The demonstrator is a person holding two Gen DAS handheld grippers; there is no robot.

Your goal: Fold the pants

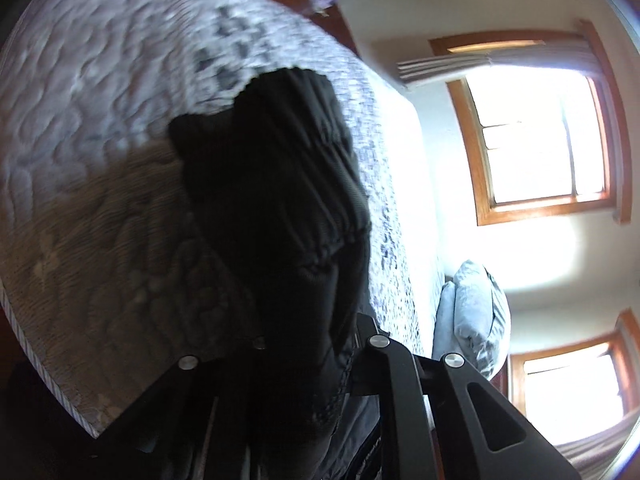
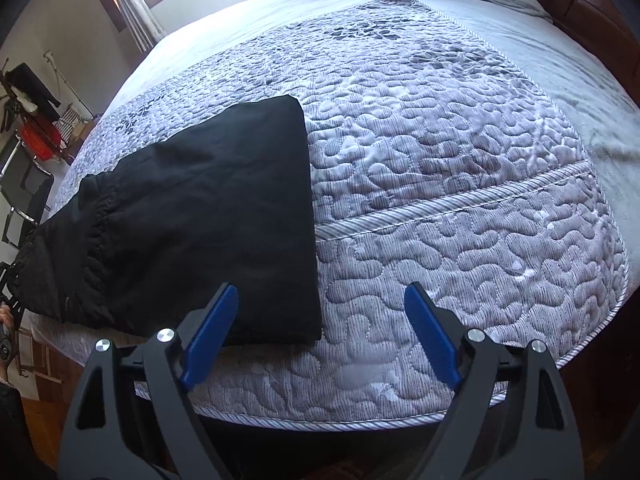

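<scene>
Black pants [image 2: 208,216] folded, elastic waistband bunched.

Daylight floods through wood-framed windows [image 1: 544,140] onto pale walls [image 1: 400,12]; ahead, a quilted bedspread [image 2: 440,140] covers the bed.

Black pants [image 2: 200,216], folded, lie on the quilted bed's near left, elastic waistband end lifted at left.
</scene>
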